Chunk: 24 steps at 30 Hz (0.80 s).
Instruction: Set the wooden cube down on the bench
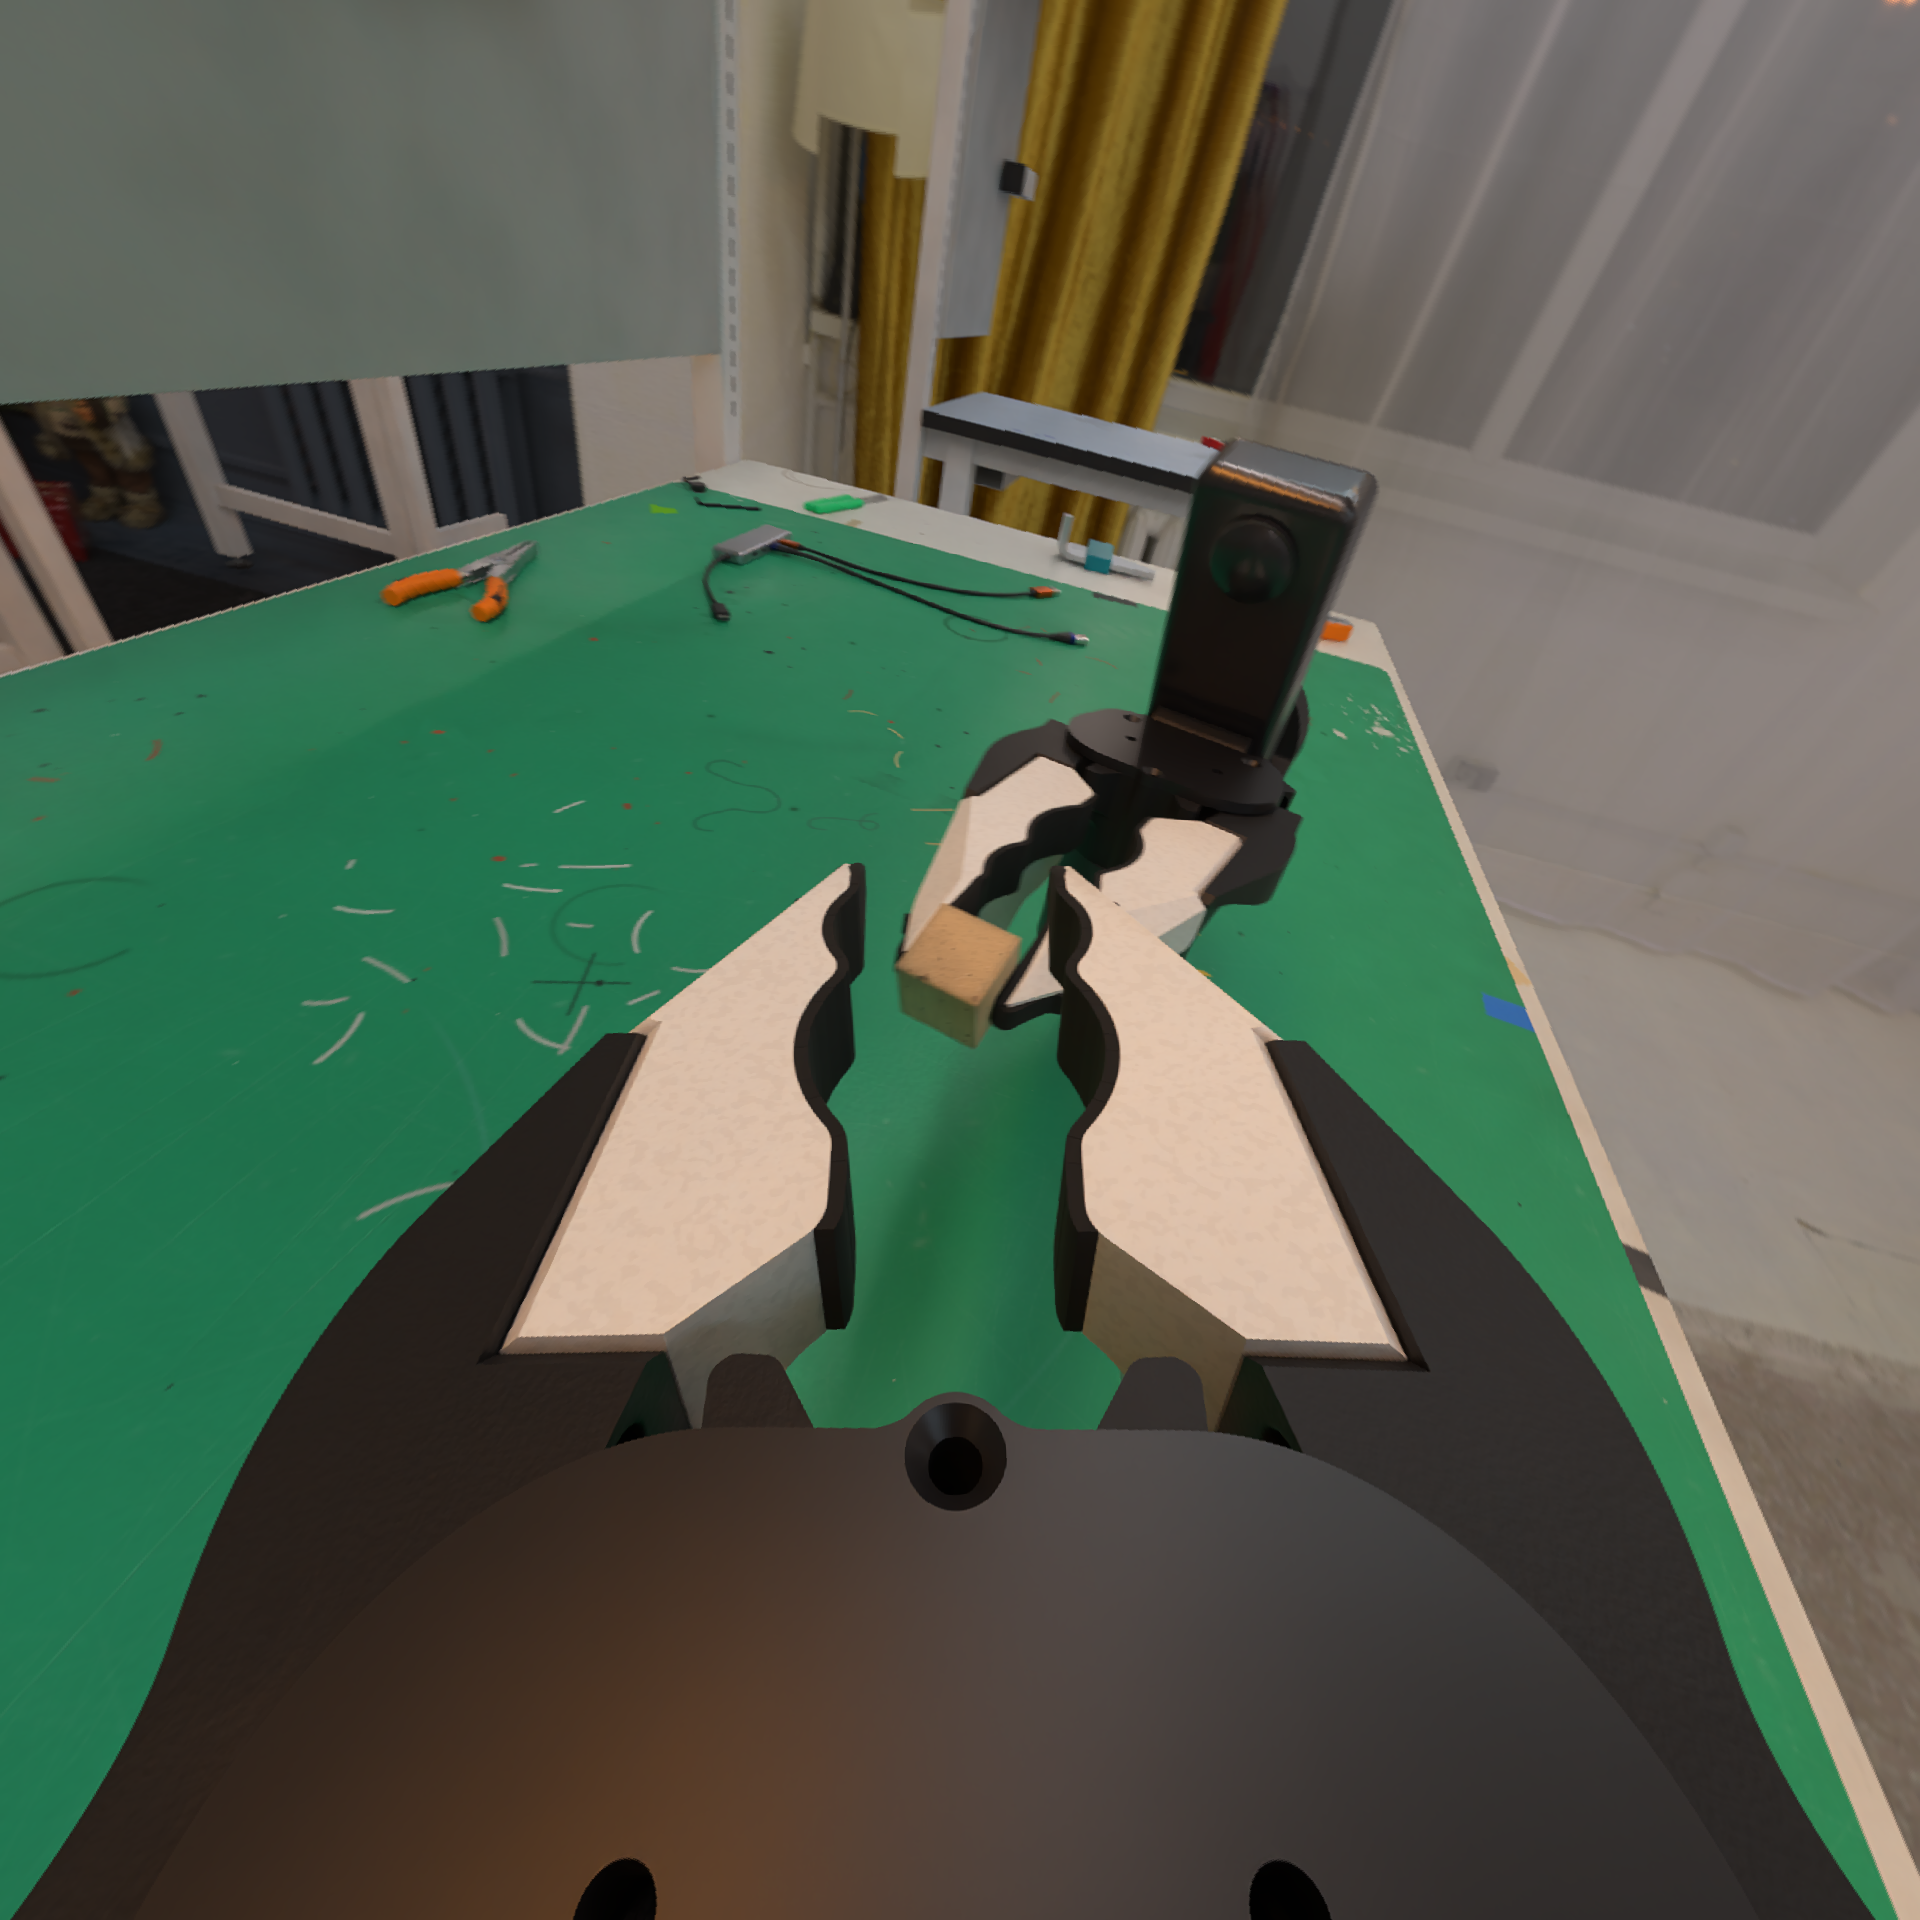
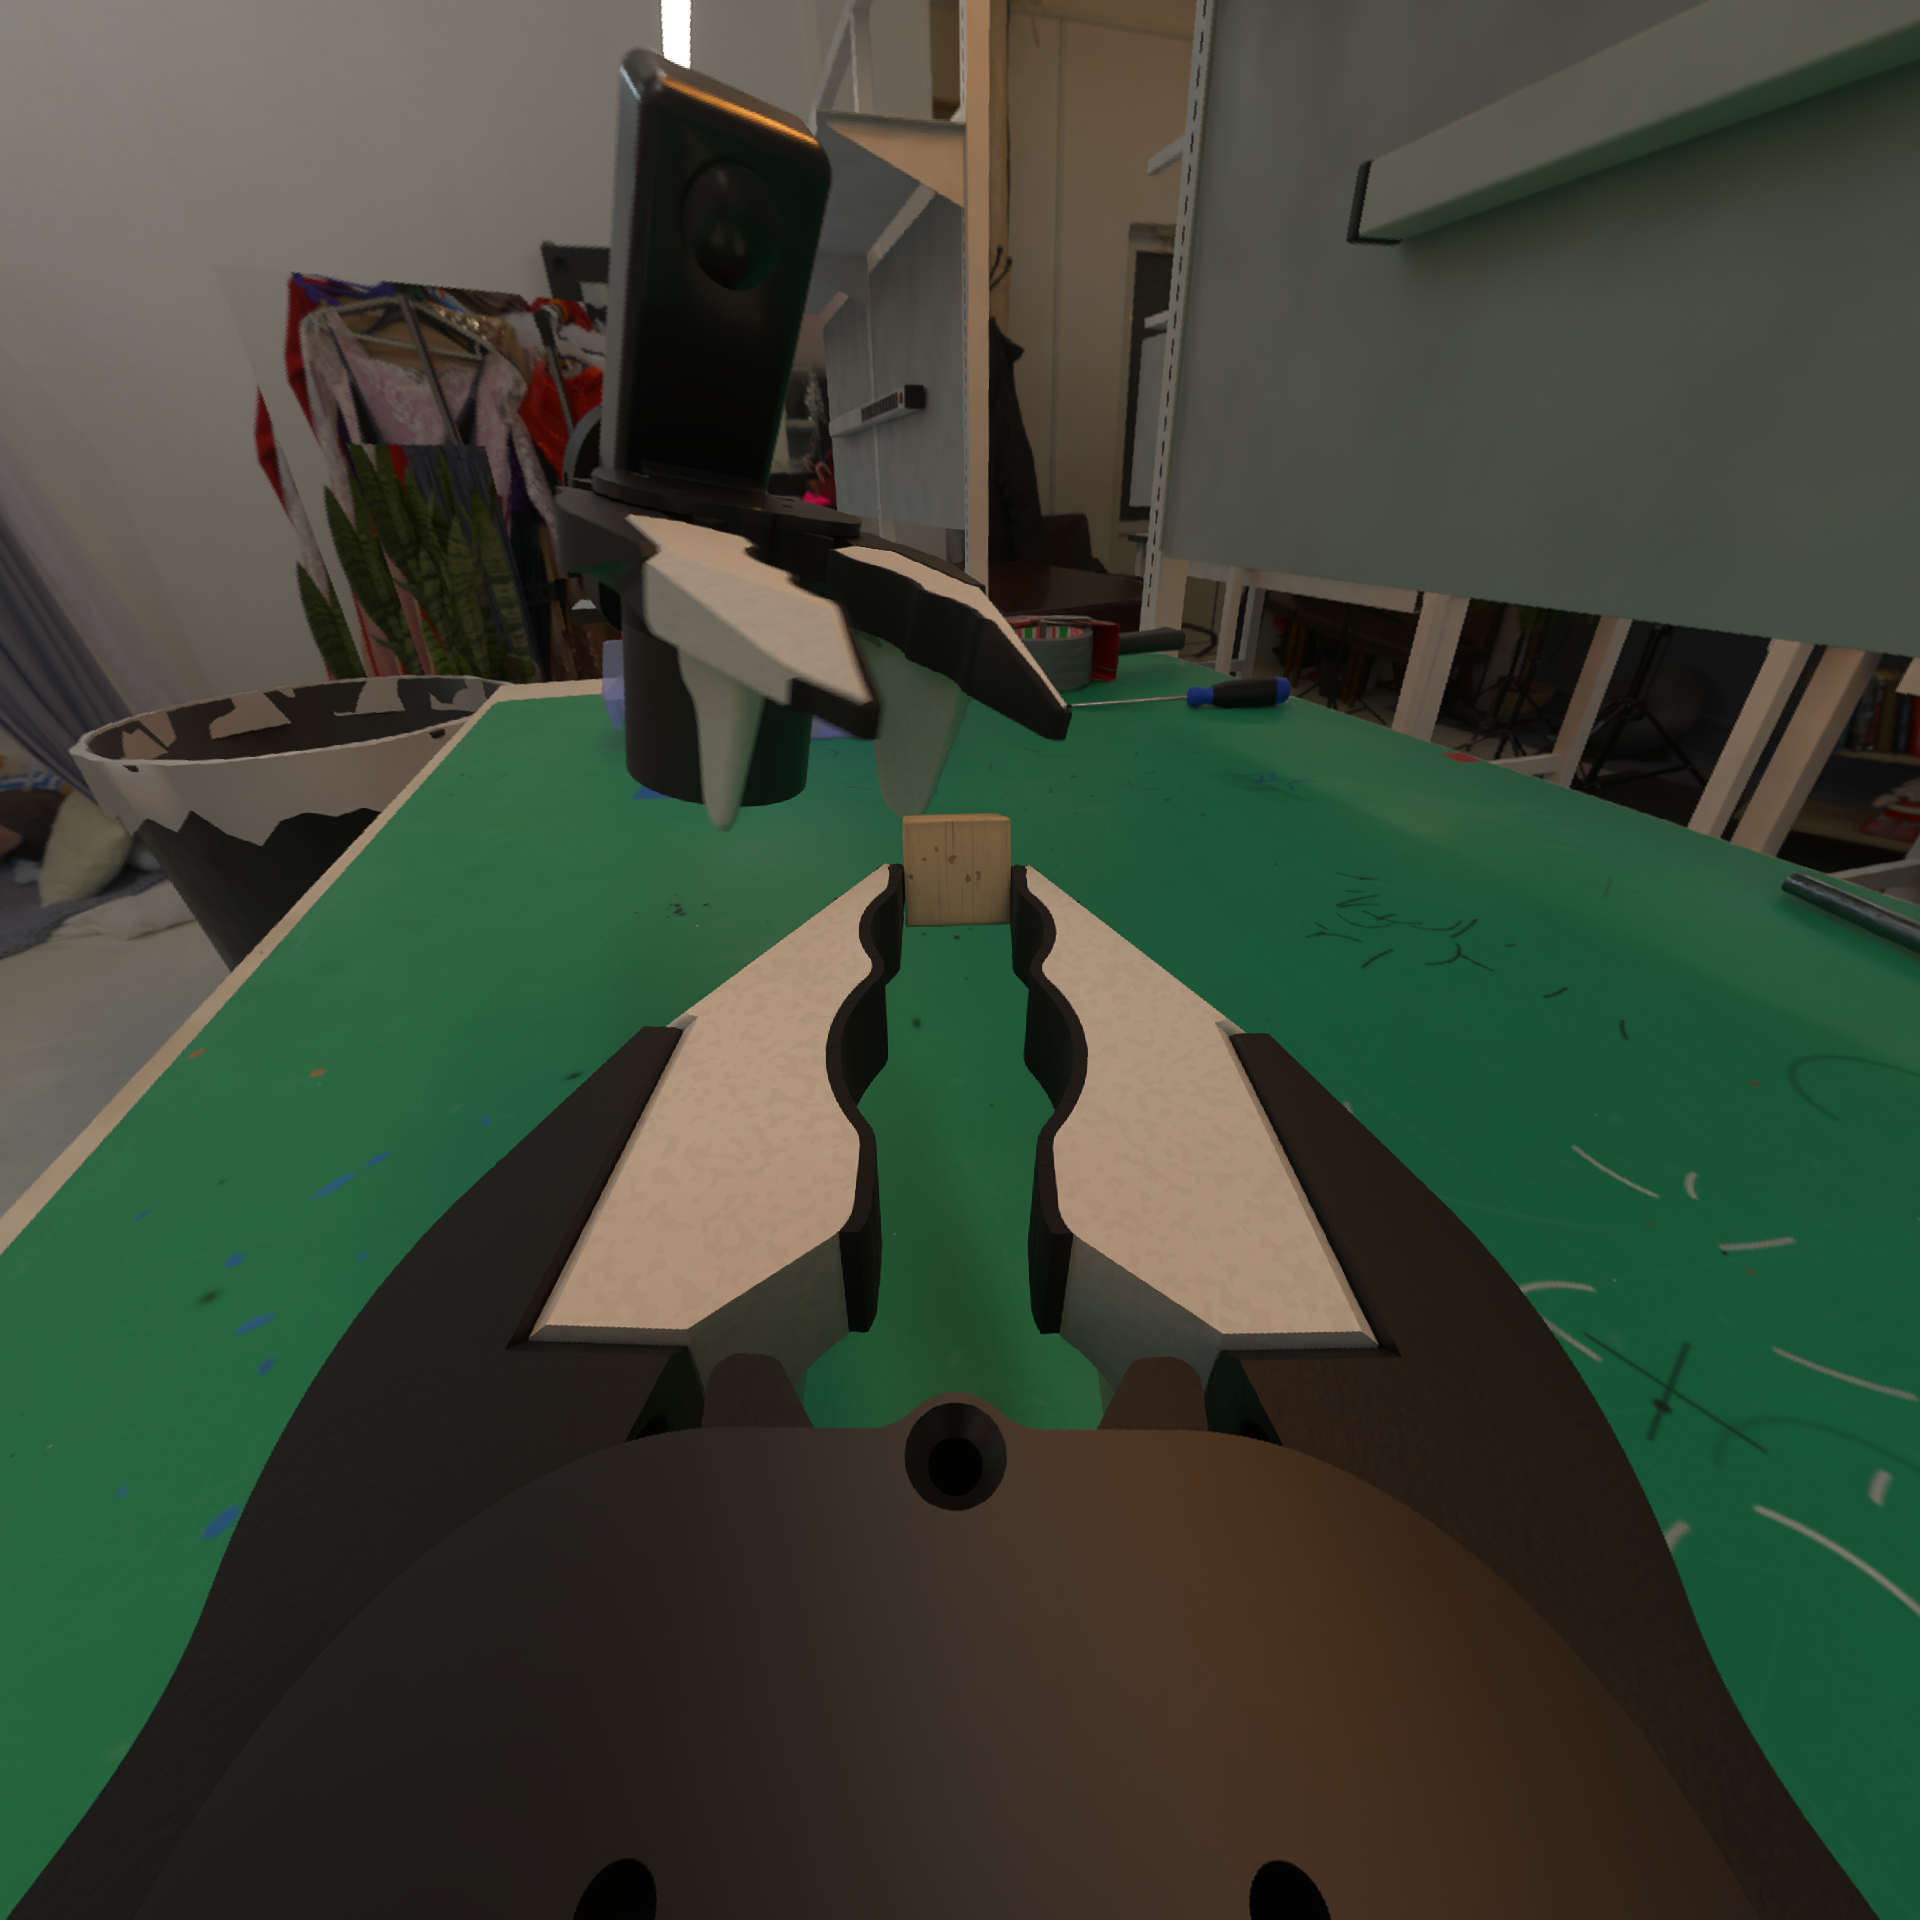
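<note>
The right gripper (image 2: 957, 883) was clenched on the wooden cube (image 2: 957, 871), its two fingertips (image 2: 886, 894) pressed against the cube's opposite side faces, with the jaws parted only as far as the cube's width. In the left wrist view the same gripper (image 1: 971, 971) reached in from the far right, its camera block standing up behind it, and the cube (image 1: 957, 982) sat at its tips, tilted with one corner pointing down and apparently clear of the surface (image 1: 416, 1039). Being a cube, it had no long axis; in the right wrist view one grained face looked squarely back along the fingers, edges upright.

The left gripper (image 1: 956, 904) was released, jaws spread wide and holding nothing, its tips just short of the cube and flanking it without touching. From the right wrist view it (image 2: 816, 810) hung above and just behind the cube, fingers angled down.

The green surface (image 2: 1351, 1039) was scuffed with white and black marks. Well apart lay orange-handled pliers (image 1: 462, 585), a cable hub with leads (image 1: 831, 577), a blue-handled screwdriver (image 2: 1210, 694), and a patterned bin (image 2: 260, 769) beside the surface's edge.
</note>
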Tool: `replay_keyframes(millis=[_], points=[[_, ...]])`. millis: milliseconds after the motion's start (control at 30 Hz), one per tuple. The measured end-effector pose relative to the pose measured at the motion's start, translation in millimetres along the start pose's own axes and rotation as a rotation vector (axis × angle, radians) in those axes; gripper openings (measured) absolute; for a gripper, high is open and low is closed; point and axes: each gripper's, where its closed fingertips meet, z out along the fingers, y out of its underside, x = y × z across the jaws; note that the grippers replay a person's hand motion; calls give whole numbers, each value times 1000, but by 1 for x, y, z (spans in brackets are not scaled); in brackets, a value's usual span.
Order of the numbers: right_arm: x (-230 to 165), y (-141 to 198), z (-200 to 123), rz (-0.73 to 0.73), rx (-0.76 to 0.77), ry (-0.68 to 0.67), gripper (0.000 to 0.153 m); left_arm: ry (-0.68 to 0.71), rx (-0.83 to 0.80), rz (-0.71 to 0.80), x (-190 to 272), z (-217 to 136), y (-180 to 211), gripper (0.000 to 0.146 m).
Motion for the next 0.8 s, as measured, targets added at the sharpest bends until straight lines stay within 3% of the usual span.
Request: replay_keyframes(millis=[133, 267, 500, 567, 667, 800], points=[[1, 3, 1, 2, -24, 12, 20, -29, -37, 37, 0, 5, 6, 38], [4, -2, -2, 11, -1, 8, 20, -144, -35, 28, -23, -4, 6, 18], [6, 7, 2, 23, -54, 29, 20, -11, -30, 12, -3, 4, 8, 38], [6, 7, 1, 24, -55, 31, 20, -53, -39, 19, -10, 3, 9, 34], [5, 3, 0, 21, -32, 17, 20, -137, -40, 0, -26, -4, 9, 17], [7, 8, 1, 26, -63, 34, 20, -52, -9, -7, -14, -2, 6, 28]])
